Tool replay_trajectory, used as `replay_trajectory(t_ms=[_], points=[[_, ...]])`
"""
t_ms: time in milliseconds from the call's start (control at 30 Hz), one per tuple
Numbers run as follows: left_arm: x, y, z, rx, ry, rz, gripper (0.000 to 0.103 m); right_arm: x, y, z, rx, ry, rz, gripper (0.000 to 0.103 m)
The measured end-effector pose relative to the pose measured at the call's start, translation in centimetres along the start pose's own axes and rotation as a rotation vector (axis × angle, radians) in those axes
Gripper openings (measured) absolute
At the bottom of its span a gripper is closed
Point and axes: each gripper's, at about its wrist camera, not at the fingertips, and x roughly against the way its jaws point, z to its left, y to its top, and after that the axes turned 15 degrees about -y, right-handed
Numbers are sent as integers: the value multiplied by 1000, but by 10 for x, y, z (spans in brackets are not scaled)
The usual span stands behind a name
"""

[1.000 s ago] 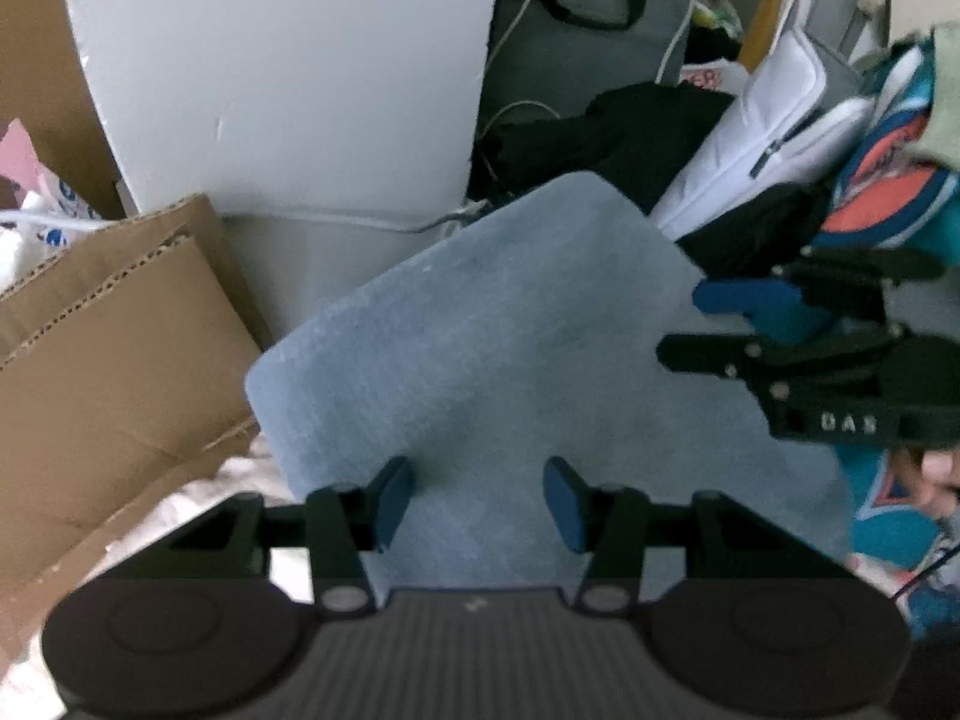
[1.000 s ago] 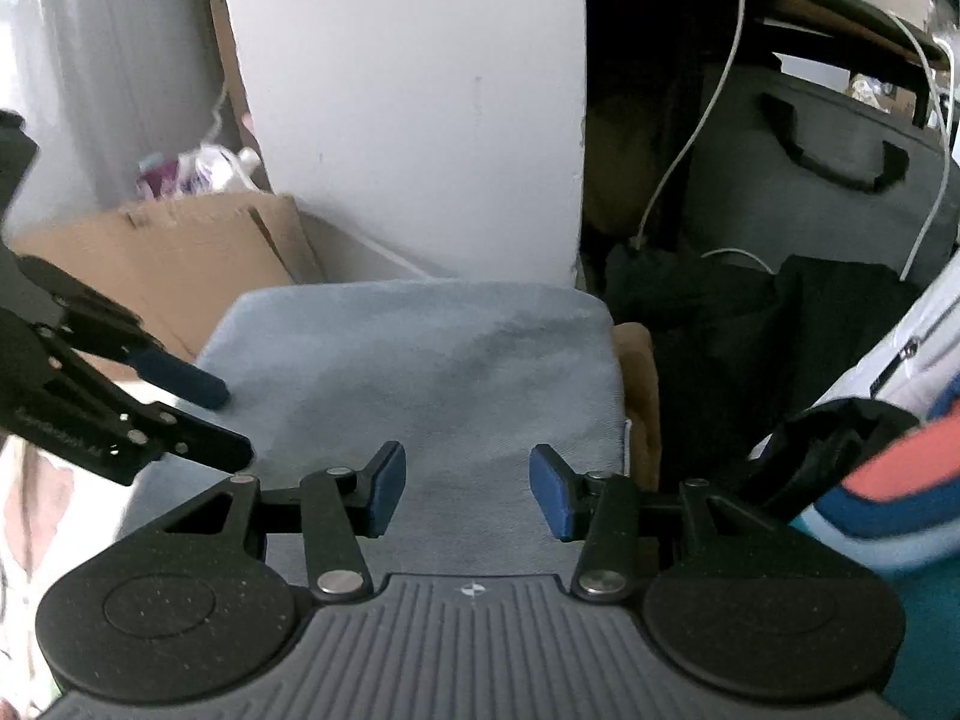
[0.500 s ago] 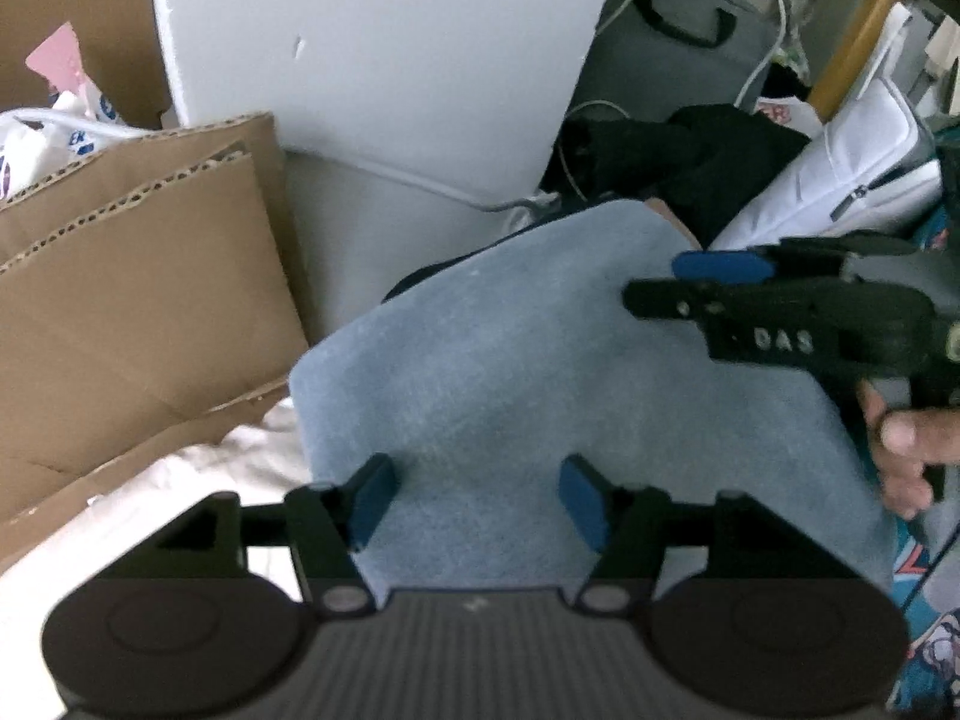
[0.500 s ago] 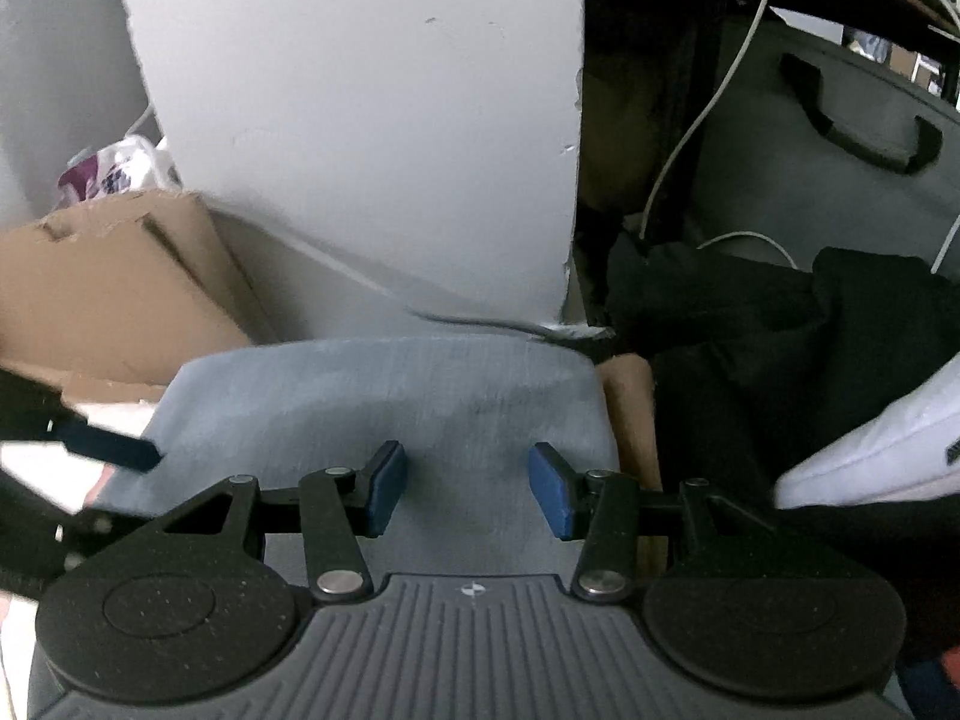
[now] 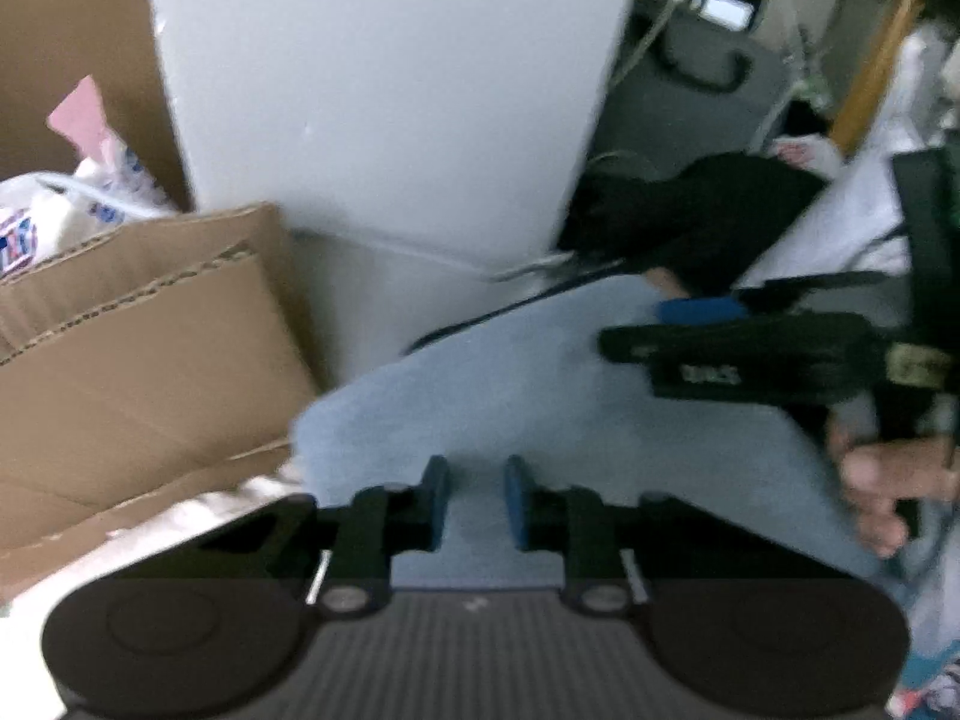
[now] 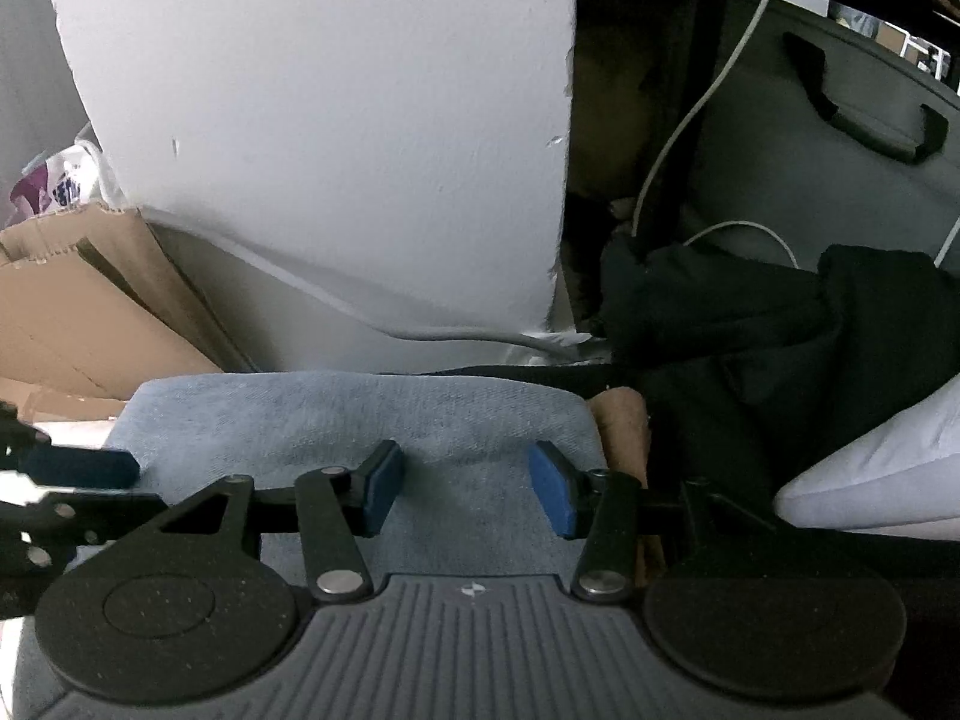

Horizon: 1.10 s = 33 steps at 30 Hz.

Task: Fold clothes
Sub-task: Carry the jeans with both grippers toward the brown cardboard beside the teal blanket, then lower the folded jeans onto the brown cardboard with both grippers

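Blue cloth, folded, with two grippers over it

Blue cloth [image 6: 360, 414]: lies flat beside cardboard [image 5: 138, 348], below a white panel [image 6: 324, 138]. Left gripper [image 5: 474, 501]: jaws just been closing, now narrow, cloth between the pads; grip unclear. Right gripper [image 6: 462, 489]: jaws half apart above cloth, holding nothing.

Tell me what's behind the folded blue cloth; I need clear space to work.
Behind the blue cloth: a white panel, cardboard, a black garment. What lies beneath the cloth is covered.
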Motion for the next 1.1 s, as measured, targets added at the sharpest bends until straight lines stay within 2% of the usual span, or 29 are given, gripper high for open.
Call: replay_trajectory(t_ms=[133,333,433,567,867,1000,1100], points=[[-2,-13,-20,-77,-25,32,21,28,-9,-7,3,30,-56,53],[-19,-19,-23,-156,15,39,23,57,-47,-2,82,65,-77,53],[-22,-18,-17,-118,3,36,23,66,-72,0,92,75,-64,53],[-27,-19,-16,-122,13,42,23,73,-107,1,114,91,-49,52],[-28,-19,-12,-88,17,19,23,106,-160,-13,71,75,-52,52],[-28,-22,-10,-78,17,5,23,122,-181,-16,41,55,-25,51],[-28,-23,-10,-75,19,-1,23,132,-194,-15,34,31,-32,47]])
